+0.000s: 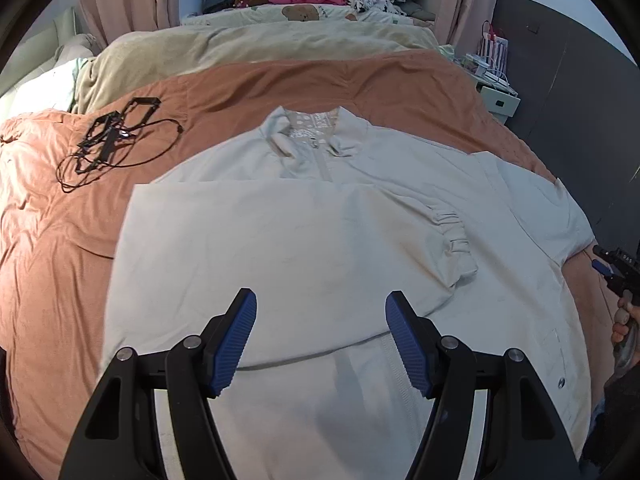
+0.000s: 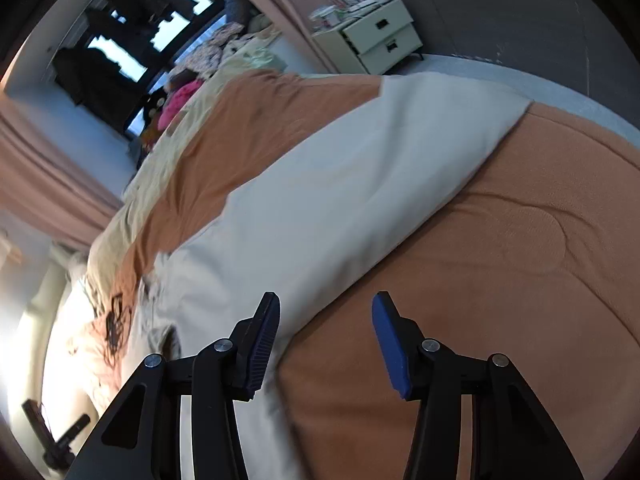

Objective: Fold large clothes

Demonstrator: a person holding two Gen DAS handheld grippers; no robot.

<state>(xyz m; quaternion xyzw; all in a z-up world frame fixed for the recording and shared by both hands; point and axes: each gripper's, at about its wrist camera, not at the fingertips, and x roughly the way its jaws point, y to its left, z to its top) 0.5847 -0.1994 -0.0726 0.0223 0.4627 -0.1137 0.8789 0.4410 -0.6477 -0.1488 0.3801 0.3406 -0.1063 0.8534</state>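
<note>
Pale grey jacket lies spread on the orange blanket, one sleeve folded across its front, while the left gripper hovers over it with jaws parted and empty, and the right gripper, likewise apart, holds nothing beside its edge.

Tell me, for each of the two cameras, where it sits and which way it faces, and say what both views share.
Left wrist: sits on the left gripper, looking down over the pale jacket toward the window; its open blue-padded fingers show, and the right gripper with a hand at the right edge.
Right wrist: sits on the right gripper, rolled, looking across the jacket's edge and the orange blanket; only its own open fingers show.
Shared: jacket, blanket, black cable tangle, white drawer unit, window.
</note>
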